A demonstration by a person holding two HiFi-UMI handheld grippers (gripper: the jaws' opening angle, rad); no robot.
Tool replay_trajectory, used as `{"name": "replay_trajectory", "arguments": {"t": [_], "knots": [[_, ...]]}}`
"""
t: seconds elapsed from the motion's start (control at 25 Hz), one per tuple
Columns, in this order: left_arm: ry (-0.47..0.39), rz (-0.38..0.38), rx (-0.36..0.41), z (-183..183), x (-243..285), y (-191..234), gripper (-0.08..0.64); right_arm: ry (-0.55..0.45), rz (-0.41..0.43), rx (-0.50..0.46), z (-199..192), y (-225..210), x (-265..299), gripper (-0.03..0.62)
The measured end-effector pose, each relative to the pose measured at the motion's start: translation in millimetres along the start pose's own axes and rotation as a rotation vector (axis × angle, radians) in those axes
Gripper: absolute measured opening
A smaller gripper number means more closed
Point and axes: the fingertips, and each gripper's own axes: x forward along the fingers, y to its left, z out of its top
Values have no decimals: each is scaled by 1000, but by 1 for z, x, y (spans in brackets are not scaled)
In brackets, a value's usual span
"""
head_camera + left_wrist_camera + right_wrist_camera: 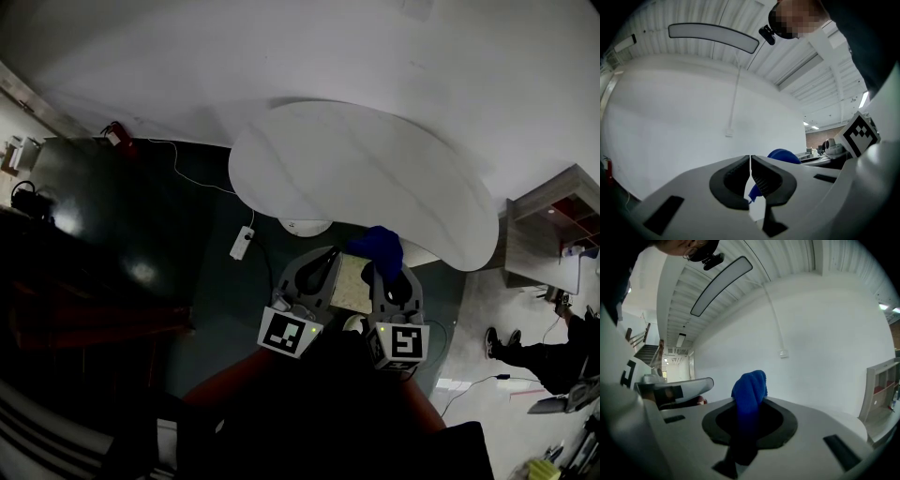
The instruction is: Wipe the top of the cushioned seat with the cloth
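In the head view both grippers are held close to my body, above a pale tan square surface (353,283) that shows between them. The right gripper (387,275) is shut on a bunched blue cloth (380,247), which sticks out past its jaws. In the right gripper view the cloth (750,389) fills the gap of the right gripper (749,417) and points at a white wall. My left gripper (322,269) is beside it. In its own view the left gripper (750,169) has its jaws together with nothing held, and the blue cloth (783,156) shows behind them.
A large white kidney-shaped tabletop (366,178) lies just ahead, with a white round base (307,226) under it. A power strip (242,242) and cable lie on the dark floor, and a red extinguisher (114,137) is at the far left. A shelf unit (548,230) and someone's legs (511,345) are at the right.
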Motion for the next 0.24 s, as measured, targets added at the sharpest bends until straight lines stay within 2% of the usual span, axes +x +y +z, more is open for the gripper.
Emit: {"name": "replay_trajectory", "arguments": {"t": [0.24], "knots": [[8, 6, -21, -4, -7, 8, 18, -28, 3, 20, 8, 12, 0, 83]]}}
